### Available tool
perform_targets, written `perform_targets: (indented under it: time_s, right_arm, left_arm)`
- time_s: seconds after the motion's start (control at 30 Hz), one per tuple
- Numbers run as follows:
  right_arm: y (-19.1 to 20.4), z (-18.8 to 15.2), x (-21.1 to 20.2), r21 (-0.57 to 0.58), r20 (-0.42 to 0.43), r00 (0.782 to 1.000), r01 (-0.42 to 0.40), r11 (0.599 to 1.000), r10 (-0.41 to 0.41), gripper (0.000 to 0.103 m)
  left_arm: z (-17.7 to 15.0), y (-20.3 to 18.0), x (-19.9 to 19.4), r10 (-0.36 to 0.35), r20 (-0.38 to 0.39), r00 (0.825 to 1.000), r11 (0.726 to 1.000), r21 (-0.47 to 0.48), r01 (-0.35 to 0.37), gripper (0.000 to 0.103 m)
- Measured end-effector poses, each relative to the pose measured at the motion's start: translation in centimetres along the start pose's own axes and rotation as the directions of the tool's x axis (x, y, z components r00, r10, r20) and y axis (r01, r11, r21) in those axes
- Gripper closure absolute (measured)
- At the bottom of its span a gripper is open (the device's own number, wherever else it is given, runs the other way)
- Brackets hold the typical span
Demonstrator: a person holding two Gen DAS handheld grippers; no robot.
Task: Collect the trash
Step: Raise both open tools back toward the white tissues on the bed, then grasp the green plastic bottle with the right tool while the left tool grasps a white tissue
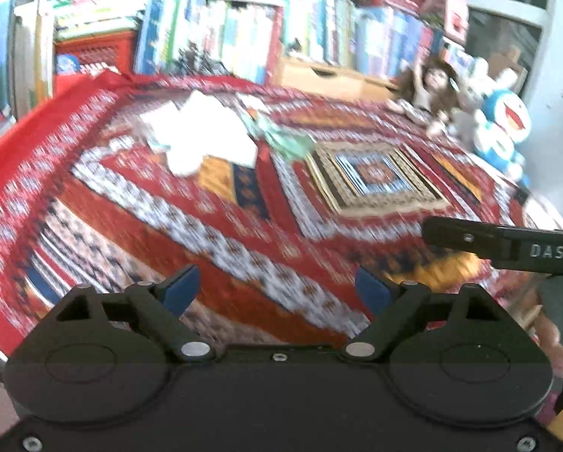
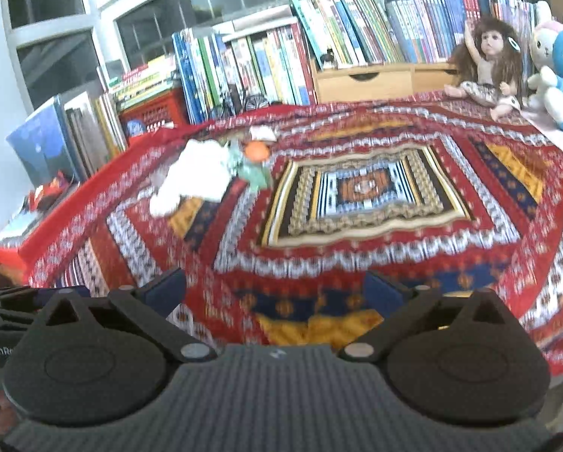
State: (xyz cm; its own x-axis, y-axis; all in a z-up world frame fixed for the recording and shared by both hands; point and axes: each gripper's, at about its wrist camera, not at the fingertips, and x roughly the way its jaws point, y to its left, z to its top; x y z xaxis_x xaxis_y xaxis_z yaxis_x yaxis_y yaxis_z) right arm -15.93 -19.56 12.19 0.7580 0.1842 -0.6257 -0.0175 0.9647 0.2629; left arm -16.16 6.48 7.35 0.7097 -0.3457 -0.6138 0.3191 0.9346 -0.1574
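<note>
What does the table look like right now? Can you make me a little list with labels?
table cover: red patterned cloth
trash: white crumpled paper, green wrapper and an orange bit, piled together at the far left of the cloth
toys: doll and blue and white plush toys at the far right
behind the table: rows of books, a wooden drawer box
left gripper: open, nothing between its fingers
right gripper: open, nothing between its fingers
trash picked up: none yet
</note>
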Motion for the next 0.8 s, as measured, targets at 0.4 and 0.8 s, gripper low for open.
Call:
perform_targets:
  time_s: [0.4,0.8]
  right_arm:
    - [2.5,6.0,6.6,-0.128,-0.027,1.0,-0.006,0.992,0.003,0.011]
    - [4.9,10.4,15.4,-0.221,-0.093,0.996,-0.024,0.975,0.003,0.026]
  left_arm:
    - [6.6,5.9,5.2,0.085,0.066,0.994,0.991,-0.106,-0.078,0.028]
    - [8.8,8.2,13.4,0.079,0.04,0.996,0.986,-0.149,-0.072,0.051]
